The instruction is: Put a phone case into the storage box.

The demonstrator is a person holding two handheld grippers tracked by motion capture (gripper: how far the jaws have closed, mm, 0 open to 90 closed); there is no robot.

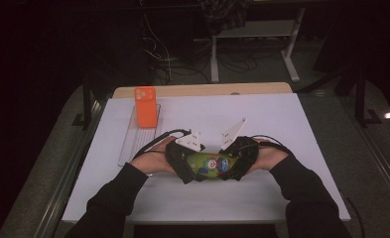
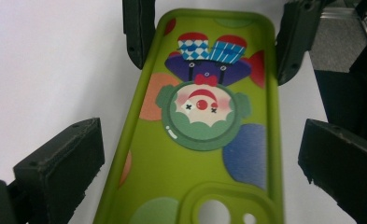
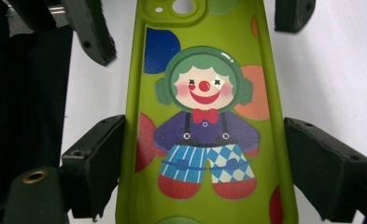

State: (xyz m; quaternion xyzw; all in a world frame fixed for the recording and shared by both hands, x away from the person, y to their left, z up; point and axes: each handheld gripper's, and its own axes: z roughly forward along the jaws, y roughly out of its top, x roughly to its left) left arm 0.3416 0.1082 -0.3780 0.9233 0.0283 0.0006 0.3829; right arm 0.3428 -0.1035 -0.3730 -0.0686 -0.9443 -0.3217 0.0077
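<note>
Green clown phone case [image 1: 210,163] lies flat at lower centre of the table [image 1: 282,119], between both grippers. Left gripper [image 1: 185,161] and right gripper [image 1: 239,157] jaws straddle its ends, spread, pads clear of the edges. Looks like no grip yet; orange phone [image 1: 145,106] waits upright in the clear stand [image 1: 128,144] upper left, uncased.

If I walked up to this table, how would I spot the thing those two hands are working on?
Look at the white table, near its front edge, where the two hands meet. Between them lies a green phone case, flat, with a tool at each end. Its cartoon clown sets it apart from the plain orange phone case standing at the back left.
</note>
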